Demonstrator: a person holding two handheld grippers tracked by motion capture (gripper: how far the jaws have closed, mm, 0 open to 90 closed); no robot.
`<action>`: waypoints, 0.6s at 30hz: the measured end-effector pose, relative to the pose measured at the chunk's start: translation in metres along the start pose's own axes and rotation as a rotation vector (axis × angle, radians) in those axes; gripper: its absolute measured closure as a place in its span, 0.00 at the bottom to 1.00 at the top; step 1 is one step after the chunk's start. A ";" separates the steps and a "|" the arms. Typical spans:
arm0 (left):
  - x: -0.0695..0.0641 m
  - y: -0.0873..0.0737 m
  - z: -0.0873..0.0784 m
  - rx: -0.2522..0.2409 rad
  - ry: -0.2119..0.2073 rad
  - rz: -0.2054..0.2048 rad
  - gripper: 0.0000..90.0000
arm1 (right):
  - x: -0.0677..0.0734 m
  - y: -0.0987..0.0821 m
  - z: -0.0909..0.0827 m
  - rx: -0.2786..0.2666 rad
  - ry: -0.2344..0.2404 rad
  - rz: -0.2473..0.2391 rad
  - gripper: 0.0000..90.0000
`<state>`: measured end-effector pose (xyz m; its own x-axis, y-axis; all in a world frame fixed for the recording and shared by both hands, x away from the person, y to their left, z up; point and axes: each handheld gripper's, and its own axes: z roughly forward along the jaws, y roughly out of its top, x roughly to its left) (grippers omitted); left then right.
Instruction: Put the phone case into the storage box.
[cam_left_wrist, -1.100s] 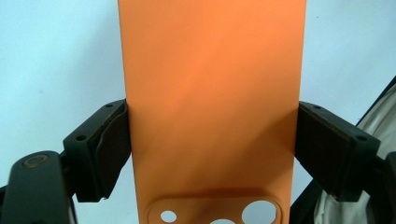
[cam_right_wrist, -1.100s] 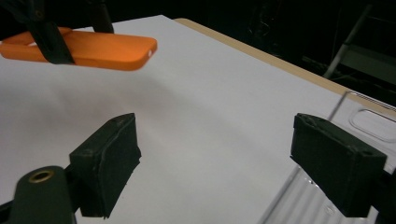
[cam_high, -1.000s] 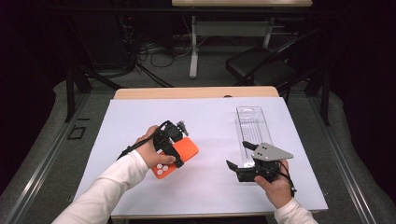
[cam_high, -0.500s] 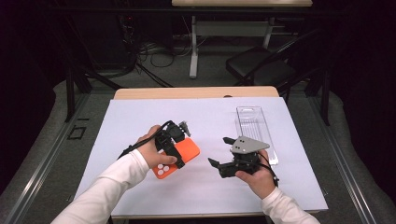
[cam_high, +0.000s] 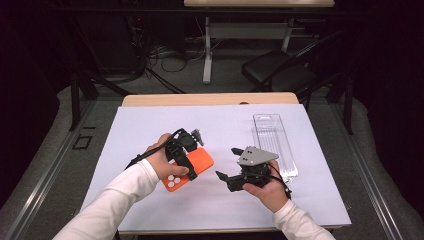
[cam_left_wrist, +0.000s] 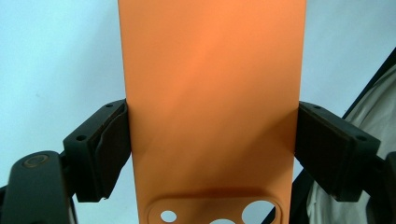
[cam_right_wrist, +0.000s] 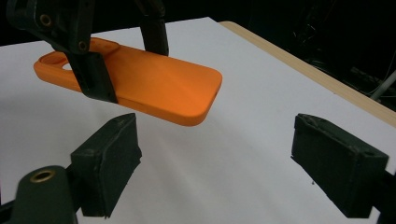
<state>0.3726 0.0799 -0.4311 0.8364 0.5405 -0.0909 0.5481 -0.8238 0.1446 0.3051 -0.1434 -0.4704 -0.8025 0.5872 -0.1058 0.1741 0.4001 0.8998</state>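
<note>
An orange phone case (cam_high: 196, 165) is held just above the white sheet, camera cut-outs toward the person. My left gripper (cam_high: 186, 156) is shut on it, and in the left gripper view the pads (cam_left_wrist: 112, 140) press on its two long edges (cam_left_wrist: 210, 70). My right gripper (cam_high: 227, 163) is a short way to the case's right, pointing at it, open and empty. In the right gripper view the case (cam_right_wrist: 154, 88) hangs beyond the wide-apart jaws (cam_right_wrist: 219, 154), its free rounded end nearest, with a left gripper finger (cam_right_wrist: 95, 74) clamped on its side.
A clear plastic package (cam_high: 272, 142) lies on the white sheet (cam_high: 225, 125) behind the right hand. The wooden table edge (cam_high: 210, 99) shows at the far side. Beyond it are a dark chair (cam_high: 280, 75), desk legs and cables on the floor.
The right hand and its gripper have moved left, from beside the clear package toward the orange case. The left gripper and the case have stayed put.
</note>
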 end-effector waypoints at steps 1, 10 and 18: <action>0.000 0.000 0.000 -0.001 0.000 0.001 0.17 | 0.000 0.000 0.000 -0.003 0.001 -0.002 0.16; 0.001 0.001 -0.002 0.009 0.003 0.002 0.17 | 0.000 0.003 0.001 0.033 -0.022 -0.039 0.10; 0.004 0.002 -0.005 0.017 -0.001 -0.003 0.17 | 0.001 0.008 0.001 0.078 -0.048 -0.110 0.10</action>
<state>0.3769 0.0810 -0.4259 0.8348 0.5428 -0.0919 0.5505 -0.8250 0.1280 0.3061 -0.1385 -0.4643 -0.7913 0.5690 -0.2238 0.1320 0.5164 0.8461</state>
